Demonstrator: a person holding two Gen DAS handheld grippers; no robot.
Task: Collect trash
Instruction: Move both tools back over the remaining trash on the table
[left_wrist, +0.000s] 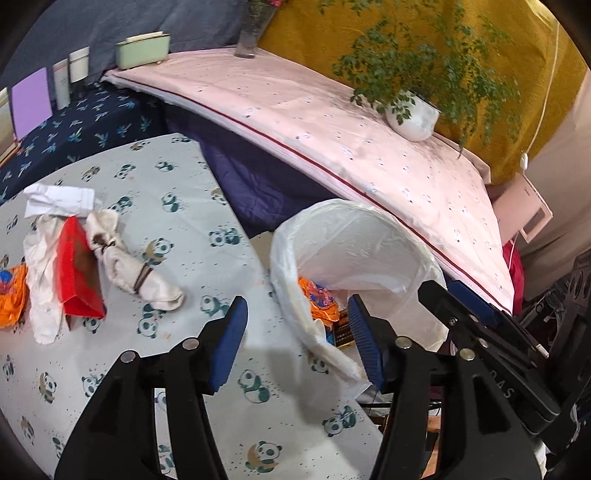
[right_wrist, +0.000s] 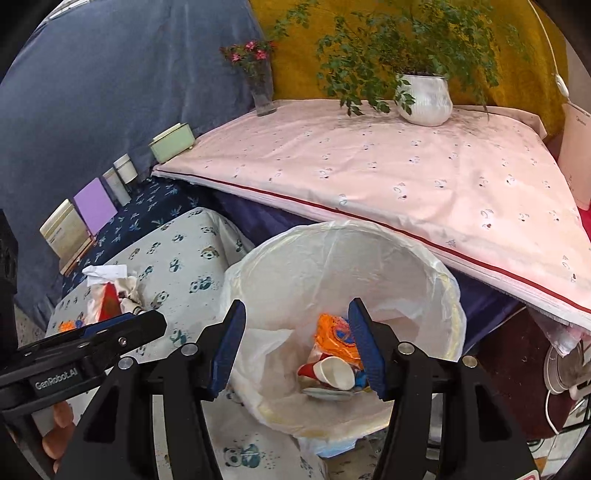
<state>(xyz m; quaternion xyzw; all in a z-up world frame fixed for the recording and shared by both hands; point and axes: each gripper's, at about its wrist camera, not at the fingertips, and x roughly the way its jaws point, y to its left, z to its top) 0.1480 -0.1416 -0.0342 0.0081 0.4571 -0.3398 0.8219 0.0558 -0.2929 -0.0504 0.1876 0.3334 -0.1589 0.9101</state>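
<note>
Right wrist: my right claw (right_wrist: 297, 347) hangs released above the white plastic-lined round bin (right_wrist: 424, 258); my left claw (right_wrist: 122, 325), at nine o'clock, also released.

A thin, glossy, crinkled plastic liner (right_wrist: 424, 273) lined the bin. A smooth paper cup (right_wrist: 338, 373) lay inside. The counter (left_wrist: 184, 206) wore matt printed cloth. On it sat a shiny red carton (left_wrist: 75, 269) beside a rough, soft cloth rag (left_wrist: 129, 266).
</note>
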